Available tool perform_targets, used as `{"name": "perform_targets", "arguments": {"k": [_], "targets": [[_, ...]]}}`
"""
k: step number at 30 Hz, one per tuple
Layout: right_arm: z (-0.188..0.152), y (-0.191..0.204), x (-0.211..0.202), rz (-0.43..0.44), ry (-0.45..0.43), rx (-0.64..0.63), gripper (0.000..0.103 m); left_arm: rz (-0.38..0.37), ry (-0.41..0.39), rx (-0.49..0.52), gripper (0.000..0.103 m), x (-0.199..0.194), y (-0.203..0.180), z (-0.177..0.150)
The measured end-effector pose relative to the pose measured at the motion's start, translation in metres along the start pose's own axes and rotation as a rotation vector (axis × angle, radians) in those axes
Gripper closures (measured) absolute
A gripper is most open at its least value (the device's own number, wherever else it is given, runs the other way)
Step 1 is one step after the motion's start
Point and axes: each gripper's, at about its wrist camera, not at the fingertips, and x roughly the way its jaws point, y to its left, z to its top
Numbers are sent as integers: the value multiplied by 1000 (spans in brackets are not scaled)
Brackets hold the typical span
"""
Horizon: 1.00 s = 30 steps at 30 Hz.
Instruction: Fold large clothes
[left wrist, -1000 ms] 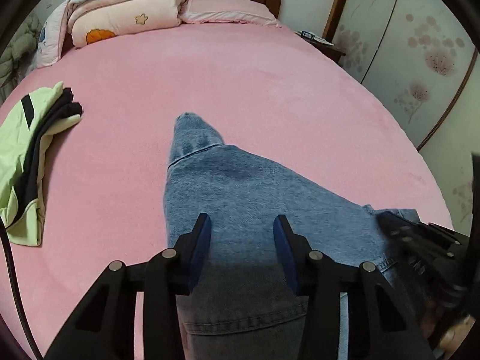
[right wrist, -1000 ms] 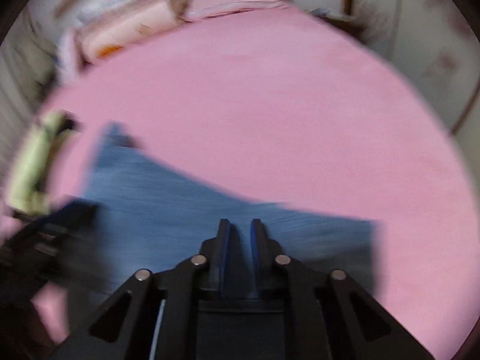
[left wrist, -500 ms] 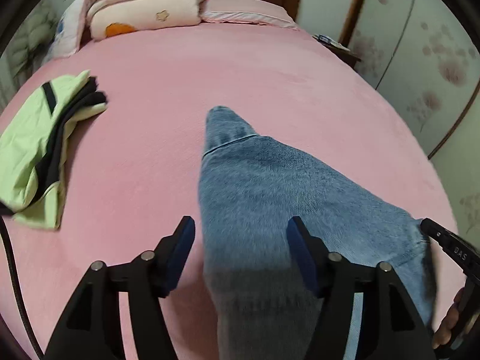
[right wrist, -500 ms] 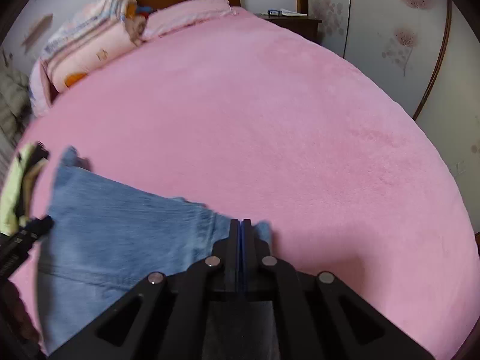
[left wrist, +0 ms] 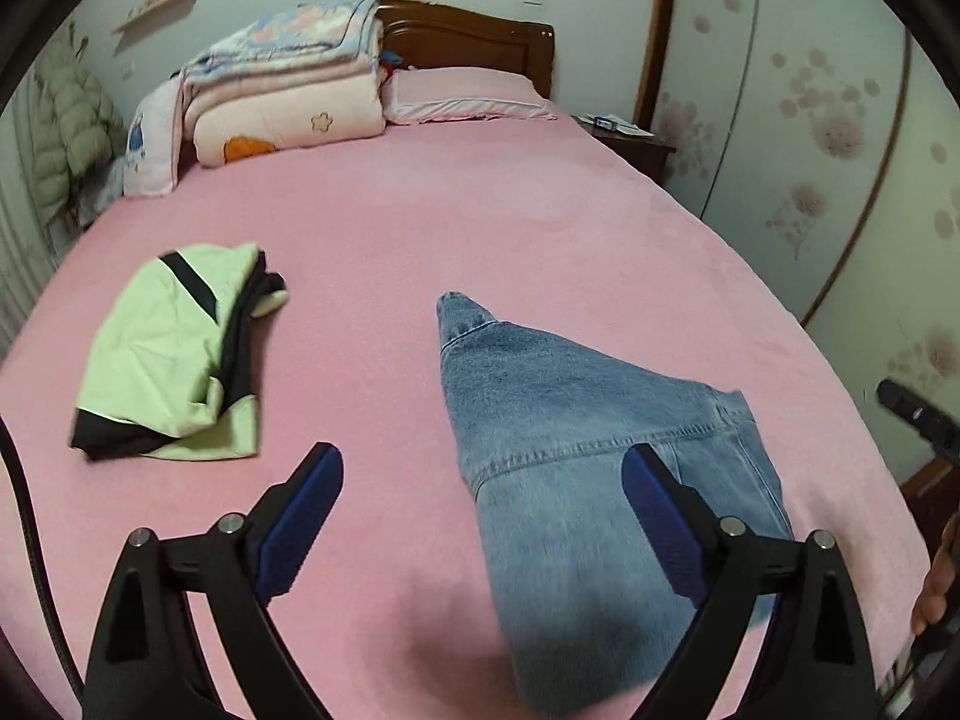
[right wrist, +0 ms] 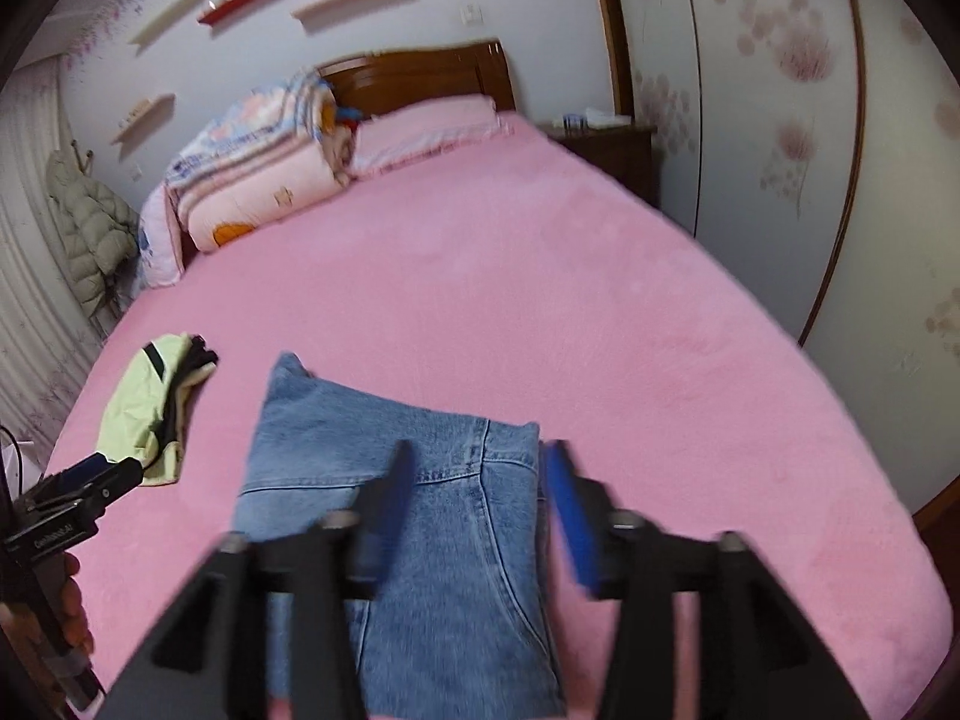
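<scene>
Nearest the lens, the left gripper [left wrist: 480, 480] is seen with its blue-padded jaws opening wide, nothing being held; the left edge of the folded jeans [left wrist: 576, 456] is seen between and below the jaws, clear of both pads. The right gripper [right wrist: 480, 498] is likewise shown with jaws opening and nothing gripped, the right part of the jeans [right wrist: 420, 498] lying flat on the pink bed [right wrist: 600, 300] beneath and between its blurred fingers [right wrist: 570, 510]. The left gripper [right wrist: 129, 471] is also caught at the left edge of the right wrist view, where white lettering is printed on its body but cannot be read. A folded green and black garment [left wrist: 174, 354] is seen farther left, well apart from the jeans. Stacked quilts [left wrist: 288, 96] and a pillow [left wrist: 468, 93] are placed against the wooden headboard [left wrist: 474, 42].
</scene>
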Motion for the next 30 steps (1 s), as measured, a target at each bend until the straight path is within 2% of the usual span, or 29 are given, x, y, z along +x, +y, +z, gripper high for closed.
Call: {"name": "perform_targets", "arguments": {"k": [2, 6, 8, 13, 18, 21, 24, 30], "targets": [[1, 2, -23, 8, -40, -19, 38, 20, -9, 15, 6, -18, -2, -1], [2, 11, -51, -14, -64, -83, 33, 32, -40, 22, 6, -50, -3, -3], [-1, 18, -59, -26, -65, -134, 29, 6, -44, 8, 6, -60, -4, -5], [-13, 35, -71, 5, -56, -240, 29, -37, -39, -13, 6, -68, -8, -20], [-29, 37, -59, 30, -11, -262, 27, -113, -23, -90, 6, -49, -9, -49], [-45, 27, -31, 39, 59, -242, 27, -154, 12, -152, 6, -27, -9, -68], [-59, 11, -2, 49, 130, -196, 27, -159, 50, -196, 6, 1, -8, -84], [-84, -26, 55, 94, 265, -60, 27, -173, 189, -208, 6, 64, -7, -95]]}}
